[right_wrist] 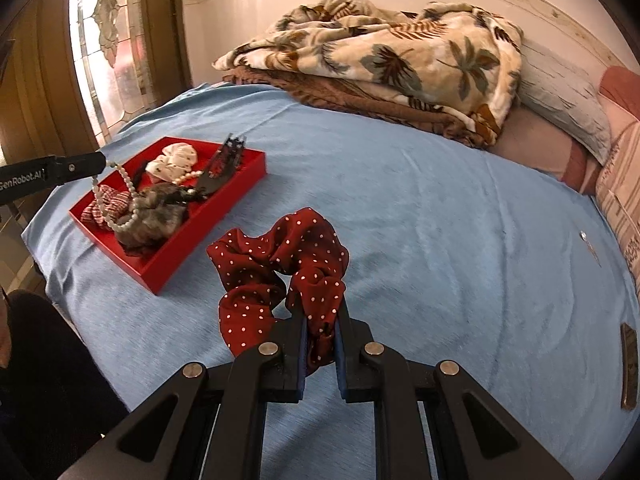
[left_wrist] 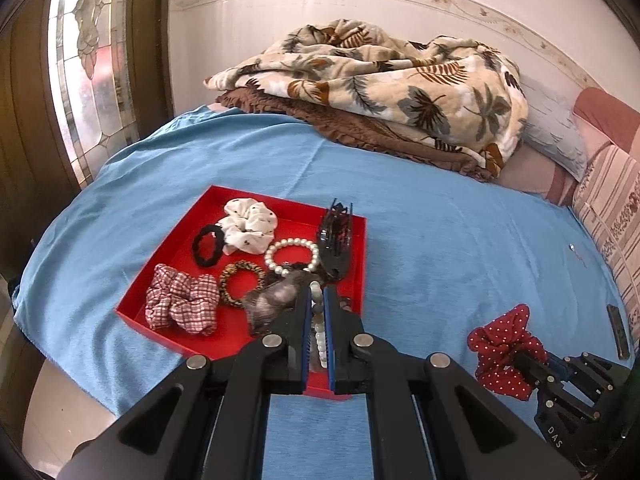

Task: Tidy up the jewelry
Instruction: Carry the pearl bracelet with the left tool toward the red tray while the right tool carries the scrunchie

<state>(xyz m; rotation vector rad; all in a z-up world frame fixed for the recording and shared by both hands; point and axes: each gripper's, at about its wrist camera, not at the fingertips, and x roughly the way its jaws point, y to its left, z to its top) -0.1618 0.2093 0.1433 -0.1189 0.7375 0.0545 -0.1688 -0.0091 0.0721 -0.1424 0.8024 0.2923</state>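
Observation:
A red tray (left_wrist: 362,248) lies on the blue bedspread and holds several scrunchies, hair ties, a pearl bracelet (left_wrist: 292,256) and a black claw clip (left_wrist: 336,236). My left gripper (left_wrist: 318,294) is shut on a pearl strand (left_wrist: 320,336) above the tray's near end. In the right wrist view the strand (right_wrist: 120,204) dangles from the left gripper (right_wrist: 106,163) over the tray (right_wrist: 176,252). My right gripper (right_wrist: 320,306) is shut on a red polka-dot scrunchie (right_wrist: 276,264), to the right of the tray and above the bedspread. The left wrist view shows that scrunchie (left_wrist: 500,344) in the right gripper (left_wrist: 524,362).
A leaf-print blanket (left_wrist: 380,92) is piled at the far side of the bed, with a pillow (left_wrist: 556,132) to its right. A dark flat bar (right_wrist: 629,364) and a small pin (right_wrist: 585,236) lie near the right edge. A glass-panelled door (left_wrist: 88,60) stands at the left.

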